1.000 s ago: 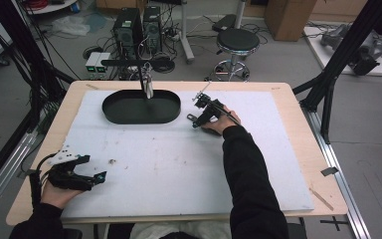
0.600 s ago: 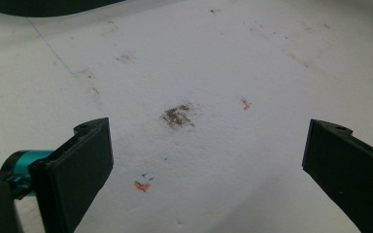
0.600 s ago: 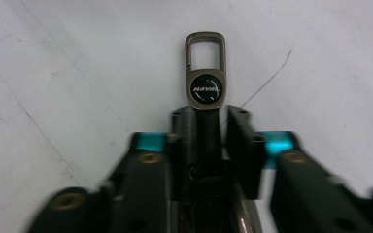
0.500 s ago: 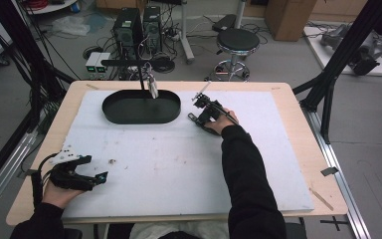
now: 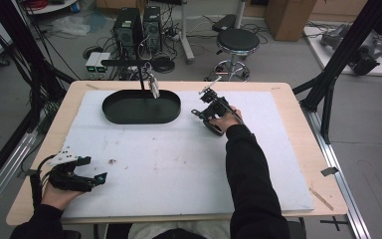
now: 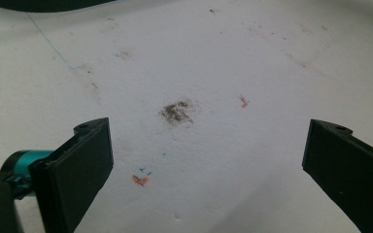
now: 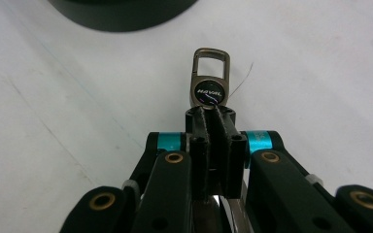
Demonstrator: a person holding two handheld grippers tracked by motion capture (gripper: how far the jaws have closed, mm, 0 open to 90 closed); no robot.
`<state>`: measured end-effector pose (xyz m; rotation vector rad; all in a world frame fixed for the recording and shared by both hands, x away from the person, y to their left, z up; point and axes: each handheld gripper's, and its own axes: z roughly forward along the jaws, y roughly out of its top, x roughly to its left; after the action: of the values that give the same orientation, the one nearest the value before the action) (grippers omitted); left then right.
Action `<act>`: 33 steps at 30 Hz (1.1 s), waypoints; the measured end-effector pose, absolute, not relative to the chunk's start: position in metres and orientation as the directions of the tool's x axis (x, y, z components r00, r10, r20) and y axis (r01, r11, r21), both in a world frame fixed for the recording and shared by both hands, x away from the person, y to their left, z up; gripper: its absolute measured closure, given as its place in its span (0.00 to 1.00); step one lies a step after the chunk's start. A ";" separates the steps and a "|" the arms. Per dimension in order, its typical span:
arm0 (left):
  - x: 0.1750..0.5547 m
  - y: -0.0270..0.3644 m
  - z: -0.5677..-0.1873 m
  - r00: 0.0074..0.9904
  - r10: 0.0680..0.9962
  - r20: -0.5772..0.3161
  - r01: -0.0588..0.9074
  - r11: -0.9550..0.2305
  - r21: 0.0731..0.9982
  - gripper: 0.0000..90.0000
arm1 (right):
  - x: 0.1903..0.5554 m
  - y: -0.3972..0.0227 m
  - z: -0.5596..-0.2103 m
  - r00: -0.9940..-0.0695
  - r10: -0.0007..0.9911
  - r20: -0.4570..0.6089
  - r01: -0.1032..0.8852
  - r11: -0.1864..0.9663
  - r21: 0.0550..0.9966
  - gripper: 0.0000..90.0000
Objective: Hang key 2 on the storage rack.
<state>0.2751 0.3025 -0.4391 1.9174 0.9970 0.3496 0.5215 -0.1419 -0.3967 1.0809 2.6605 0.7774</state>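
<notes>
Two jaws of the right gripper [image 7: 209,116] have just been closing and now stand pressed together on the lower end of a key fob [image 7: 210,82], a small metal clip with a rectangular loop and a dark round badge. A second ago the same gripper sat in much the same place near the far edge of the table, just right of the tray [image 5: 142,107], with its jaws apart; the hand has barely shifted since. The fob sticks out past the jaw tips over the white mat [image 5: 179,159], its loop pointing toward the tray. Whether it is lifted or resting on the mat I cannot tell. Judgement: the grasp is made, so the pick is done and a carry, probably to the tray, comes next. The left gripper [image 6: 209,160] sits near the table's near left corner, jaws wide apart, holding nothing, unmoved over stained mat.
</notes>
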 end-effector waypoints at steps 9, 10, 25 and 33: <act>0.275 0.302 -0.440 0.627 0.764 -0.149 0.505 -0.254 0.825 0.05 | 0.506 -0.150 -0.368 -0.753 0.655 0.065 0.545 0.566 0.619 0.95; 0.275 0.302 -0.440 0.628 0.764 -0.148 0.503 -0.254 0.826 0.05 | 0.504 -0.151 -0.363 -0.751 0.657 0.066 0.544 0.558 0.627 0.95; 0.277 0.301 -0.440 0.631 0.761 -0.147 0.498 -0.253 0.829 0.05 | 0.500 -0.148 -0.306 -0.721 0.685 0.106 0.520 0.434 0.735 0.95; 0.277 0.299 -0.440 0.632 0.762 -0.137 0.495 -0.261 0.829 0.05 | 0.508 -0.129 -0.300 -0.718 0.687 0.111 0.536 0.445 0.718 0.95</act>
<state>0.2770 0.2995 -0.4403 1.9253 0.9936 0.3624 0.5076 -0.1290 -0.2998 1.0712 2.4974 1.1324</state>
